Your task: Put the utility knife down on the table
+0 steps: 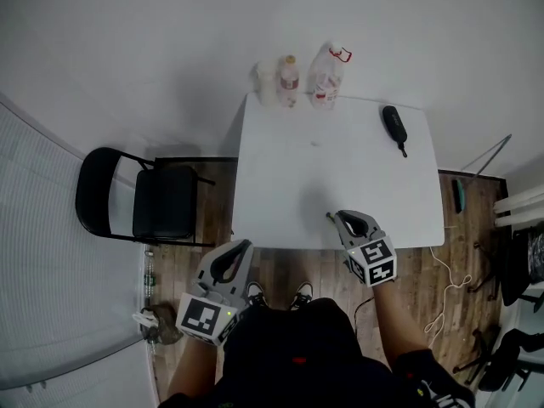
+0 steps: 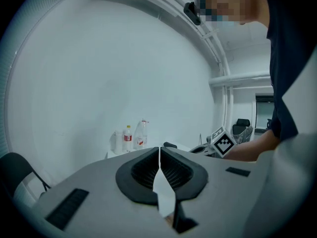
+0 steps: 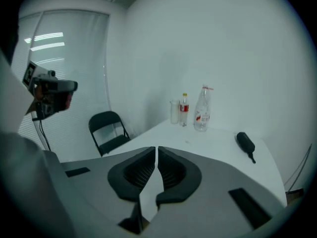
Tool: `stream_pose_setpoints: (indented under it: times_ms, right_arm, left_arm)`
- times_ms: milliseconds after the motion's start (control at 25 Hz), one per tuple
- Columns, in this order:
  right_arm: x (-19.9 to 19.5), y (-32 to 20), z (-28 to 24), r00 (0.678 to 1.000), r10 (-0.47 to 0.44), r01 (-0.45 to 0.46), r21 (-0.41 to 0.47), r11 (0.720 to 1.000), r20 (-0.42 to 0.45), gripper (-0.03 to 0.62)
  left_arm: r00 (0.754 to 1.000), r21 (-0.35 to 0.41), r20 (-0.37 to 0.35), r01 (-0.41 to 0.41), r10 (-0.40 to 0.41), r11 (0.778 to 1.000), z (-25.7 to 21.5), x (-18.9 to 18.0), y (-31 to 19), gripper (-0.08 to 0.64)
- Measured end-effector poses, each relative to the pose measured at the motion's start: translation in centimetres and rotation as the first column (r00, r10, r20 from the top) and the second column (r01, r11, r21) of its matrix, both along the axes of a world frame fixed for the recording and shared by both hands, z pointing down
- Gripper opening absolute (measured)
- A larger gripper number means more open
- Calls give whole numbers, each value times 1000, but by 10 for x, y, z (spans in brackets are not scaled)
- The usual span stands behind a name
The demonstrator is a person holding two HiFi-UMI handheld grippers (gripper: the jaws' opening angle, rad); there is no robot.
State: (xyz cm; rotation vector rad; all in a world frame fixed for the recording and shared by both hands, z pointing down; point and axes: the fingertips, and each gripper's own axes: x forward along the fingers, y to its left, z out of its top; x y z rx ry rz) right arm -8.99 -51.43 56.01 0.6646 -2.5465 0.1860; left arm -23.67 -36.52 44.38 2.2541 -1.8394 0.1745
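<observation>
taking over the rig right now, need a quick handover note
left hand-held gripper: jaws shut, empty, held off the white table, below its near left corner.
right hand-held gripper: jaws shut, empty, at the table's near edge.
black oblong utility knife: lies flat at the table's far right, apart from both grippers.
done: the knife appears set down on the table.
left: nothing obvious.

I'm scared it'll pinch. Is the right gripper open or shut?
Shut: the right gripper has its jaws pressed together, nothing between them.
</observation>
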Motion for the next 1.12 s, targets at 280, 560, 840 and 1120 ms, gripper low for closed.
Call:
stream_pose_setpoints:
  times_ms: [280,560,840,1120]
  right_arm:
    - [3,51,-131,973,-2,-48,211,976,231,28]
    - [28,89,-220,946,39,-169,386,907,321,23]
    - [63,90,-230,913,156,-295,343,892,378,23]
    - [66,98,-227,933,177,-296,393,871,312,23]
  left_arm:
    - [997,73,10,-81,80,994,-34,3,-4,29]
    - [985,151,21,-172,171,973,-69,17,-13,29]
    - [966,199,51,-258,253,945,-86,36,-21,29]
    - [952,198,43,-306,304,931,-87,47,-24,29]
